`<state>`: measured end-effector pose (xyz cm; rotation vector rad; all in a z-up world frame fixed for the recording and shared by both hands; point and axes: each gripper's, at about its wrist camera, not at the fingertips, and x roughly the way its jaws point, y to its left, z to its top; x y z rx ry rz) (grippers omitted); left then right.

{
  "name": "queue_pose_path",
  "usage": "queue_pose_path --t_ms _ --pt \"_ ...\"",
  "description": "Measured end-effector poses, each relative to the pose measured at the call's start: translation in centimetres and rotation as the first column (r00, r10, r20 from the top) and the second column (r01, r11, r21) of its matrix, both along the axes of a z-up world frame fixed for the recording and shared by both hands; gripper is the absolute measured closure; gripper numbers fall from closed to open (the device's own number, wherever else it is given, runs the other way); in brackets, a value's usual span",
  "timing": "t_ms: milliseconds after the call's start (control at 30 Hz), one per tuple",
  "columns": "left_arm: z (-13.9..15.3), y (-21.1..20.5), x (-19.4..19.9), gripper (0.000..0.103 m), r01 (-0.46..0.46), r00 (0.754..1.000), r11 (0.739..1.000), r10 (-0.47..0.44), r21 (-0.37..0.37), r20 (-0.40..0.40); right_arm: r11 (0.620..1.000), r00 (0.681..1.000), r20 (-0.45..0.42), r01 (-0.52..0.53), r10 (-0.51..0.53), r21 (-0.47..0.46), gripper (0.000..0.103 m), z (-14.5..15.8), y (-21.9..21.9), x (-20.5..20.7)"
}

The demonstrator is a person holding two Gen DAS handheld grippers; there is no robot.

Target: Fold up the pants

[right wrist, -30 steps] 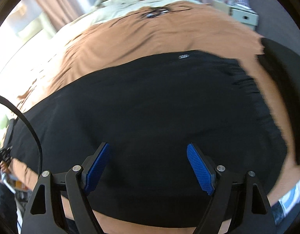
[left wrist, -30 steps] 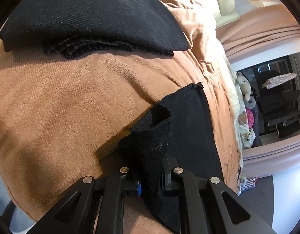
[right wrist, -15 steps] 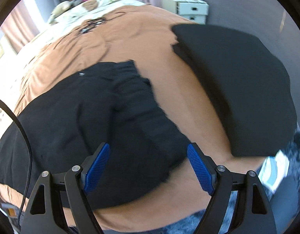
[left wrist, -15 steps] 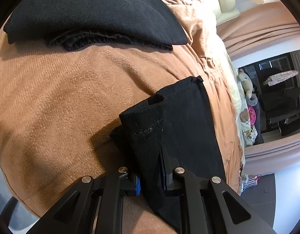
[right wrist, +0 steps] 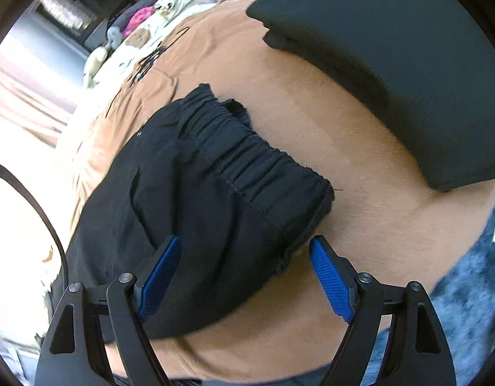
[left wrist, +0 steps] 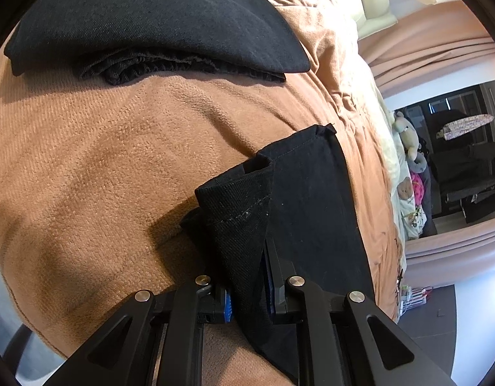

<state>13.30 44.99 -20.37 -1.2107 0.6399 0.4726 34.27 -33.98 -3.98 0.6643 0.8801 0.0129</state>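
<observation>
Black pants lie on a brown blanket. In the left wrist view my left gripper [left wrist: 249, 292] is shut on the hem end of a pant leg [left wrist: 308, 199] and lifts it slightly off the blanket [left wrist: 86, 167]. In the right wrist view my right gripper [right wrist: 245, 276] is open, its blue pads [right wrist: 329, 281] on either side of the pants' elastic waistband [right wrist: 263, 167], just above the fabric. The waistband corner lies between the fingers.
A stack of folded black garments [left wrist: 144, 22] sits at the blanket's far side; it also shows in the right wrist view [right wrist: 392, 54]. Soft toys and pillows [left wrist: 408, 173] lie further along the bed. A blue-grey rug [right wrist: 466, 308] lies below the bed edge.
My right gripper has swung from over the middle of the pants to the waistband corner, staying open. My left gripper keeps its hold on the hem and has shifted only slightly.
</observation>
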Motion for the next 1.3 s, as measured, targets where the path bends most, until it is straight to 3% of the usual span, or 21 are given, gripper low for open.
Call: queue_pose_path --t_ms 67,100,133,233,567,833,1033,1167,1300 --pt "-0.1 0.0 0.0 0.088 -0.002 1.0 1.0 0.002 -0.003 0.002 0.999 1.0 0.001 0.021 -0.021 -0.037 0.051 0.2 -0.2 0.4" --pt "-0.1 0.0 0.0 0.088 -0.003 1.0 1.0 0.003 -0.004 0.002 0.998 1.0 0.001 0.027 -0.027 -0.055 0.069 0.3 -0.3 0.6" --pt "-0.1 0.0 -0.1 0.088 -0.003 1.0 1.0 0.003 -0.003 0.002 0.998 1.0 0.003 0.031 -0.031 -0.063 0.081 0.6 -0.6 0.8" --pt "-0.1 -0.1 -0.1 0.088 -0.001 1.0 1.0 0.001 0.0 0.002 0.997 0.999 0.042 0.034 -0.031 -0.073 0.094 1.5 -0.2 0.2" --pt "-0.4 -0.6 -0.8 0.085 0.0 1.0 1.0 0.0 -0.013 0.024 0.985 0.989 0.081 0.134 -0.126 -0.107 0.097 2.0 0.8 -3.2" --pt "-0.8 -0.6 -0.9 0.084 0.002 0.999 1.0 -0.001 -0.021 0.04 0.98 0.986 0.01 0.167 -0.167 -0.108 0.096 -0.4 1.2 -3.5" --pt "-0.6 -0.1 -0.4 0.084 0.009 0.999 1.0 -0.009 -0.006 0.032 0.98 0.993 0.033 0.117 -0.113 -0.161 0.093 2.5 2.1 -4.6" --pt "0.2 0.2 -0.3 0.096 0.007 0.999 1.0 -0.008 0.031 0.035 0.975 0.995 0.051 0.097 -0.089 -0.199 0.089 3.9 2.6 -5.7" --pt "1.5 0.7 -0.5 0.098 0.001 0.997 0.999 -0.005 0.054 0.076 0.971 0.994 0.084 0.086 -0.069 -0.223 0.089 5.6 3.6 -6.7"
